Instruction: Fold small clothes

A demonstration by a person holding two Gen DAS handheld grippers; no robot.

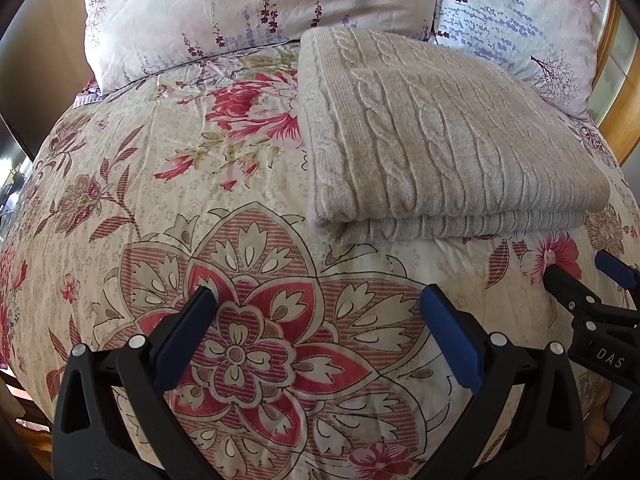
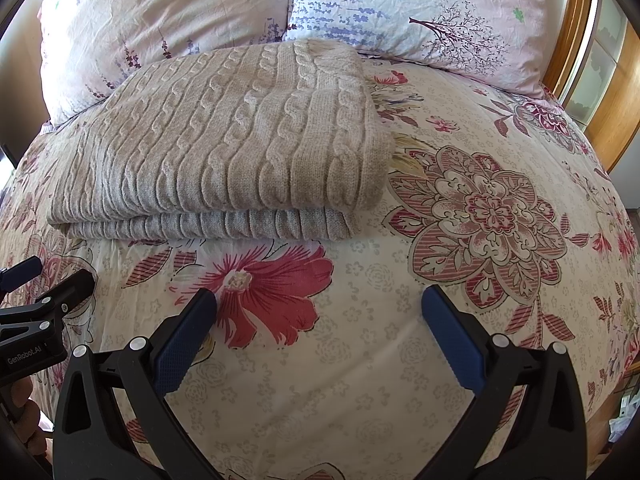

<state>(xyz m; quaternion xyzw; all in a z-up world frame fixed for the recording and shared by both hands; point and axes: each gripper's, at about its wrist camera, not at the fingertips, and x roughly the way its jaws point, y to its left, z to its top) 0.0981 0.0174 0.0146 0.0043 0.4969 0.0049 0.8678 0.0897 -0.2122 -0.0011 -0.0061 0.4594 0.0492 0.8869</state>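
The folded beige sweater (image 1: 440,140) lies on the flowery quilt (image 1: 200,200) just below the pillows (image 2: 360,8), long side across, ahead of both empty grippers, the left gripper (image 1: 316,300) and right gripper (image 2: 318,300) spread wide, and the right one looks maybe a bit nearer.

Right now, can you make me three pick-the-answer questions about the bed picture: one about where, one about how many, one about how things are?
1. Where does the folded cable-knit sweater lie?
A on the floral quilt
B on the floor
C in a drawer

2. How many pillows show?
A one
B two
C four

3. How are the left gripper and right gripper?
A open, empty
B holding the sweater
C shut

Answers:
A, quilt shows all round it.
B, pink pillow and lavender-print pillow.
A, fingers spread over bare quilt.
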